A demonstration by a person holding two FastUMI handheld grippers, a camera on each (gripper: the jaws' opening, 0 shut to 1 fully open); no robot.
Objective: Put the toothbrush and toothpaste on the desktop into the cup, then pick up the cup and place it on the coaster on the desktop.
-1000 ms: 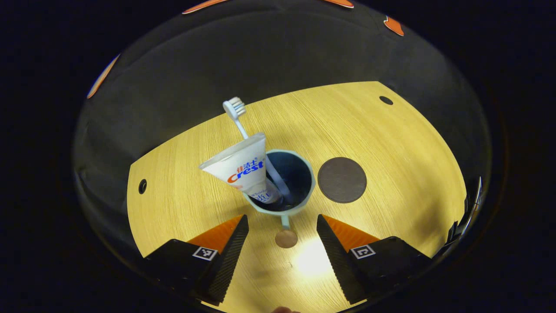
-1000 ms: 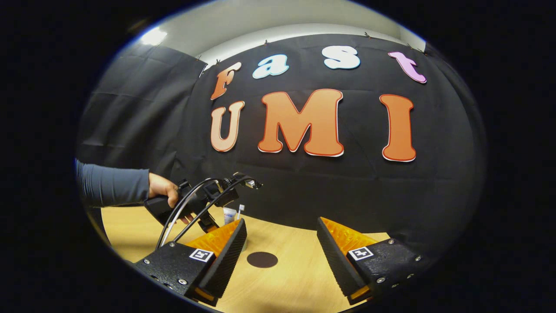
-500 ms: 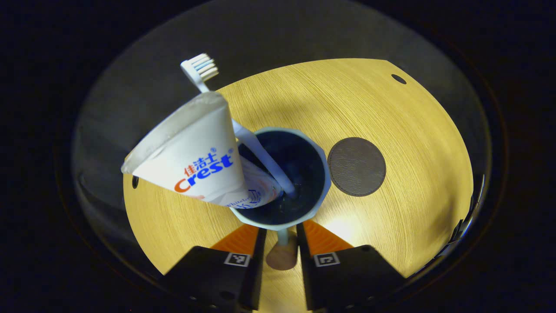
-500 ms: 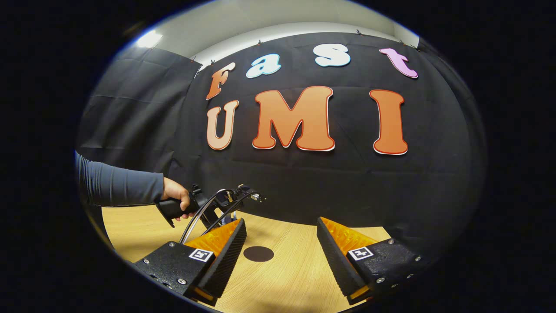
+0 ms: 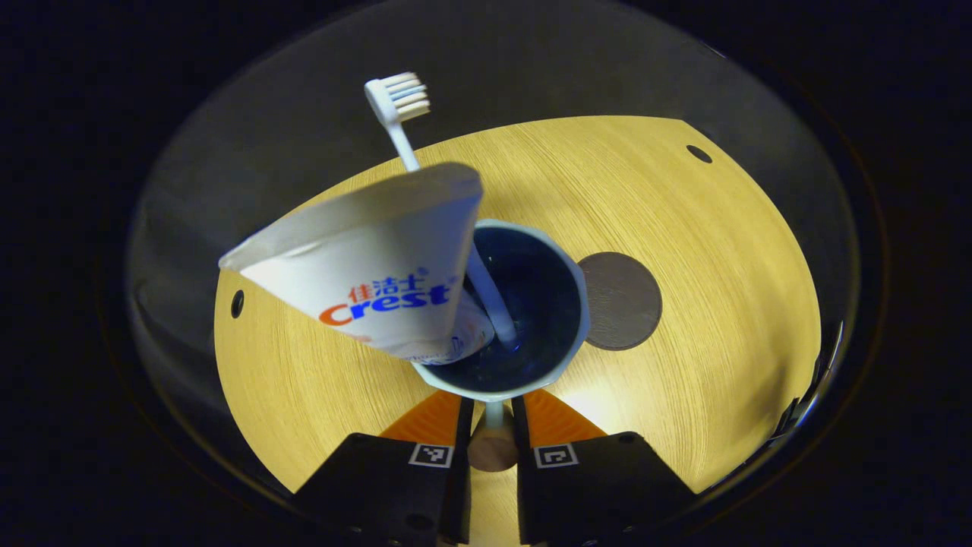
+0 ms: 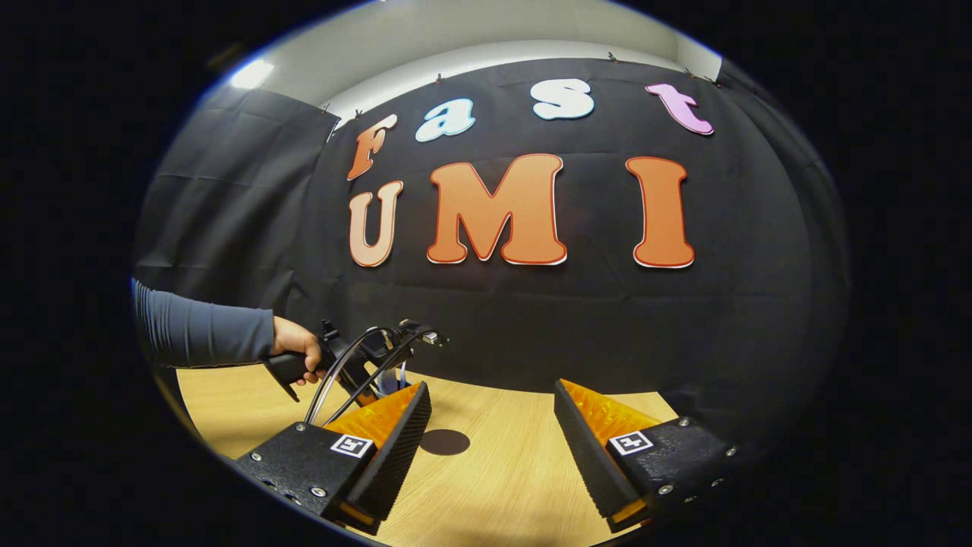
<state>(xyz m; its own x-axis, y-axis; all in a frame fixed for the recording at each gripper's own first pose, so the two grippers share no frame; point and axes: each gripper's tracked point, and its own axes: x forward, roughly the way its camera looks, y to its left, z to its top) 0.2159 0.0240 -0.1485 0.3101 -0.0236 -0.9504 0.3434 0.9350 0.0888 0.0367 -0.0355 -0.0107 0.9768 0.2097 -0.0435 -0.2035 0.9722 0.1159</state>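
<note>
- In the left gripper view, the left gripper [image 5: 492,425] sits at the bottom centre of the frame, its two fingers closed on the cup handle [image 5: 493,416] from both sides.
- The cup [image 5: 566,285] fills the middle of that view, pale rim and dark blue inside; I cannot tell whether its base touches the tabletop [image 5: 706,228].
- The toothpaste [image 5: 372,273] stands in the cup, its wide end leaning toward the upper left of the frame.
- The toothbrush [image 5: 399,99] also stands in the cup behind the tube, bristles at the top.
- The coaster [image 5: 626,300], a dark round disc, lies on the tabletop just right of the cup, partly hidden by its rim.
- In the right gripper view, the right gripper [image 6: 492,425] hangs over the tabletop at the bottom of the frame, fingers wide apart and holding nothing.
- At the left of that view, a hand [image 6: 296,353] in a grey sleeve [image 6: 201,334] holds the left gripper's grip.
</note>
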